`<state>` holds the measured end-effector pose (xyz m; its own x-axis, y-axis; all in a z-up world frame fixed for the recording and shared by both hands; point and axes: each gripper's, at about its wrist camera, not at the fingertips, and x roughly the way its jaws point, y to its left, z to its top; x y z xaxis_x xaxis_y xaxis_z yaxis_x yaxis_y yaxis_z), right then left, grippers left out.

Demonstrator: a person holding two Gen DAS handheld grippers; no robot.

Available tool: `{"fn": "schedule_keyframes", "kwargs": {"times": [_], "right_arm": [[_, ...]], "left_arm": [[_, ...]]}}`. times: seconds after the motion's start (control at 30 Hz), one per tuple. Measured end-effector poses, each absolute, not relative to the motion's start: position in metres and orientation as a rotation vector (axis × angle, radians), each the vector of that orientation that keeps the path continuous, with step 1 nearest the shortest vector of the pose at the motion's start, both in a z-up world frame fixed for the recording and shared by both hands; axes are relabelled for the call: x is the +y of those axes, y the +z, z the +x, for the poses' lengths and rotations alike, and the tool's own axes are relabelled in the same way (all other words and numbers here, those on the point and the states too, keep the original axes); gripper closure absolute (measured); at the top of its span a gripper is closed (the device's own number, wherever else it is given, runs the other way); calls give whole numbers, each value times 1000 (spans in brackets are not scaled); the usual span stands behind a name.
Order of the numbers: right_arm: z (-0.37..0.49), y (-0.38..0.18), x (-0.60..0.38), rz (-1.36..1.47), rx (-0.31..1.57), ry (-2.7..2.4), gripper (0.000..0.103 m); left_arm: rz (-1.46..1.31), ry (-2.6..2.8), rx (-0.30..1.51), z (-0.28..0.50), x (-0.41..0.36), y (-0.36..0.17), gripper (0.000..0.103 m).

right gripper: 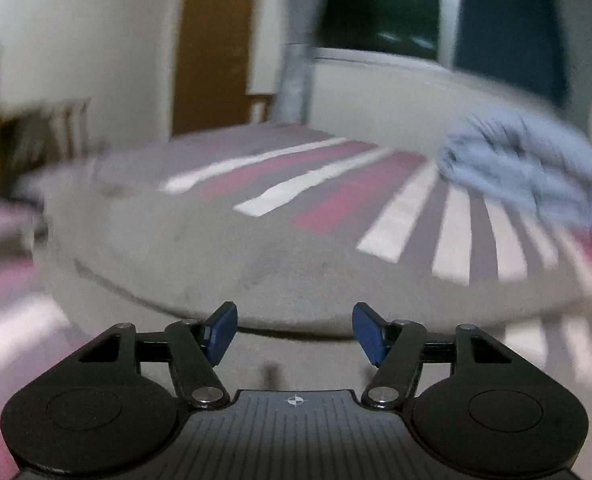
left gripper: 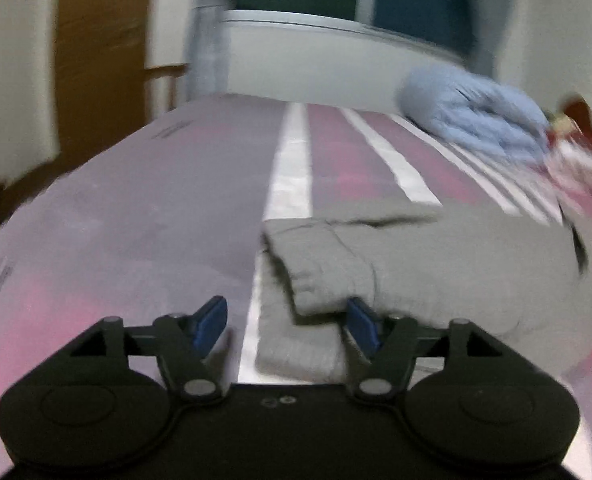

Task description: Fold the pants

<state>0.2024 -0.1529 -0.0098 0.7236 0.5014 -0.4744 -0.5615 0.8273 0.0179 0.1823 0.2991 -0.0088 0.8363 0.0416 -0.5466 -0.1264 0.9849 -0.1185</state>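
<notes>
Surface: a bed (left gripper: 135, 208) under a purple and pink cover with white stripes (left gripper: 291, 168) running away from the cameras; the same cover (right gripper: 336, 204) shows in the right wrist view, blurred.
Left gripper (left gripper: 287, 324): low over the bed, jaws spread wide with nothing between the blue pads (left gripper: 211, 320). The left pad is over bare cover; the right pad sits at the near edge of the pants, and whether it touches the cloth cannot be told.
Pants (left gripper: 416, 264): grey, lying flat on the bed to the right of the nearest white stripe, folded into a stacked bundle. A ribbed cuff or waistband (left gripper: 320, 276) lies on top at the bundle's left end, and a lower layer (left gripper: 296, 352) sticks out beneath it, toward the camera.
Pants in the right wrist view (right gripper: 215, 264): a broad grey mass spread across the middle of the frame, too blurred to make out its folds.
Right gripper (right gripper: 295, 330): just above the near edge of the grey cloth, jaws wide apart, gripping nothing, blue pads (right gripper: 221, 330) clear of the fabric.
Light blue cloth (left gripper: 476, 120): a bunched pile at the far right of the bed, well apart from the pants; also seen in the right wrist view (right gripper: 524, 164).
Red and white item (left gripper: 580, 184): at the right edge beside the blue cloth, too blurred to identify.
Background: a brown door (right gripper: 215, 40), white wall and a dark window (right gripper: 376, 4) beyond the bed.
</notes>
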Motion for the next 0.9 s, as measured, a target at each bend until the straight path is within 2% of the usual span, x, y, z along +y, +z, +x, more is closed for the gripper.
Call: {"fn": "schedule_keyframes", "kwargs": {"times": [0.17, 0.33, 0.4, 0.47, 0.63, 0.67, 0.7, 0.73, 0.8, 0.83, 0.87, 0.9], "right_arm": [[215, -19, -173, 233, 566, 478, 40], [242, -38, -189, 561, 652, 396, 40], [251, -45, -193, 623, 672, 377, 40], [255, -49, -194, 640, 683, 370, 40], [275, -58, -199, 714, 744, 343, 40], [279, -60, -199, 726, 750, 351, 44], [284, -61, -197, 717, 764, 359, 61], [289, -61, -194, 690, 790, 353, 71], [295, -64, -193, 693, 811, 356, 71], [297, -65, -195, 691, 813, 354, 77], [299, -65, -196, 683, 817, 350, 82], [299, -65, -197, 676, 818, 349, 89]], "left_arm": [[-485, 82, 526, 168, 311, -2, 52], [-645, 87, 567, 186, 320, -15, 53], [-685, 89, 568, 191, 325, -21, 59], [-698, 88, 582, 191, 327, -30, 61], [-747, 90, 585, 192, 331, -40, 61], [-761, 89, 581, 189, 331, -40, 61], [-775, 88, 575, 187, 333, -41, 62], [-789, 86, 574, 189, 335, -44, 62], [-807, 82, 577, 193, 336, -45, 63], [-814, 78, 580, 196, 335, -45, 64], [-816, 80, 587, 198, 336, -46, 71], [-818, 86, 592, 199, 337, -47, 73]]}}
